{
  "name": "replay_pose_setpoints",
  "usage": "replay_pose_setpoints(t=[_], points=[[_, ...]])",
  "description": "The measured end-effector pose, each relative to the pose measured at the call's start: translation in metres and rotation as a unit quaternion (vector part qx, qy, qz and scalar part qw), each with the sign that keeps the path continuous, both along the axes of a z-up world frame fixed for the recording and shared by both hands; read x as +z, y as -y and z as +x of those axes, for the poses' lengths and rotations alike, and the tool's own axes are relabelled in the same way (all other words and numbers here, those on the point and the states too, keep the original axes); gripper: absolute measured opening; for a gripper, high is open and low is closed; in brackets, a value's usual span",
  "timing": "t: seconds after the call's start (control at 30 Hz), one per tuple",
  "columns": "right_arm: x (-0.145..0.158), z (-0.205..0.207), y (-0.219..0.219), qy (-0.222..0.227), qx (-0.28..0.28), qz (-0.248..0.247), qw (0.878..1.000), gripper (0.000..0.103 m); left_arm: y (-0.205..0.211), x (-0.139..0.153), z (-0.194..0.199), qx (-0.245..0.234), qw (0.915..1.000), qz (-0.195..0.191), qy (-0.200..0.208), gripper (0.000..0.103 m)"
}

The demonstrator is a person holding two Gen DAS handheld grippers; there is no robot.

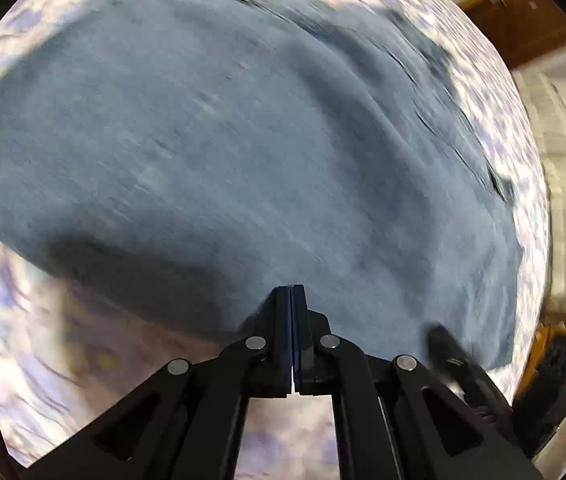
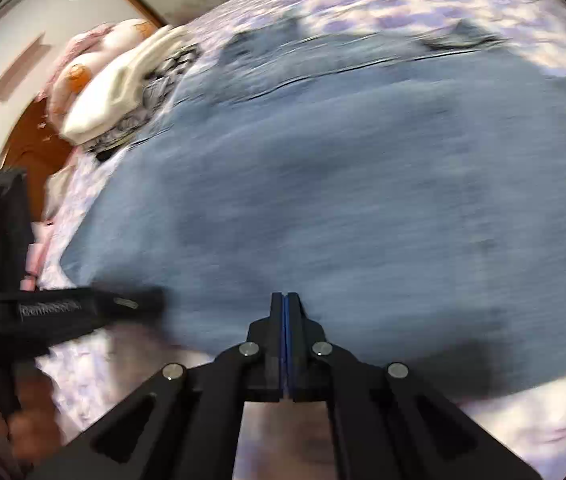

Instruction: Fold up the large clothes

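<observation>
1. Though both pictures are smeared by motion, the jaws of the left gripper point(image 1: 291, 292) stand pressed together, blue pads meeting with no cloth visibly caught between them, tips over the near edge of the blue garment point(image 1: 211, 152).
2. The right gripper point(image 2: 284, 298) is the same: jaws closed flat on each other, nothing seen pinched, tips just above the garment's near hem.
3. The blue garment lies spread wide on the bed point(image 2: 423, 4), whose cover carries a pale lilac flower print; the cloth looks doubled at the far side, where a dark seam line runs across.
4. My guess is the folding is early to midway: the piece is laid out and fairly smooth, perhaps one fold is in, and it is far from a compact stack. Further folds remain, and neither gripper has a hold now.
5. The right wrist view alone shows a heap of other laundry point(image 2: 123, 76), cream and pink, at the bed's far left, plus the left gripper from the side and a blurred hand under it.
6. The left wrist view alone shows a brown wooden door point(image 1: 523, 20) and whitish bedding beyond the bed's edge.
</observation>
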State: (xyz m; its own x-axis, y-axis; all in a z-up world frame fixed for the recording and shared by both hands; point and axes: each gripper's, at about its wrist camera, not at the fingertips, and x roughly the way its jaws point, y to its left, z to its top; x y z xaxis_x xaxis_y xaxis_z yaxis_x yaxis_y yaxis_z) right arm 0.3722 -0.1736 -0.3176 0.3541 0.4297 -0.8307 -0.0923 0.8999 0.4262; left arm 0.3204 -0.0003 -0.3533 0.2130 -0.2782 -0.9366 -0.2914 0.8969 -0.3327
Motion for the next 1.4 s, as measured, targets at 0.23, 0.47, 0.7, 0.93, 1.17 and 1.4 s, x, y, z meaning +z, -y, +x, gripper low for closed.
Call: replay_pose_setpoints(t=[0.23,0.47,0.7,0.93,1.17,1.4], points=[[0.003,0.0,0.1,-0.011,-0.078,-0.093,0.993,0.0,-0.068,0.008,0.01,0.05,0.9914,0.12,0.013,0.001],[0.009,-0.007,0.152,-0.017,-0.104,-0.134,0.985,0.0,-0.125,-0.001,0.001,0.103,0.9868,0.125,0.002,0.001],[0.029,0.004,0.137,0.012,-0.122,-0.12,0.985,0.0,-0.088,0.031,0.017,0.07,0.9912,0.107,0.035,0.002],[0.054,0.022,0.05,0.066,-0.02,0.0,0.998,0.0,0.002,0.059,0.052,-0.059,0.9944,0.035,0.081,0.003],[0.033,0.05,-0.025,0.055,0.042,0.049,0.996,0.0,0.076,0.03,0.093,-0.145,0.9881,-0.014,0.048,0.003],[0.006,0.098,-0.042,0.04,0.012,0.062,0.997,0.0,0.066,0.002,0.109,-0.122,0.9913,-0.036,0.032,0.003]])
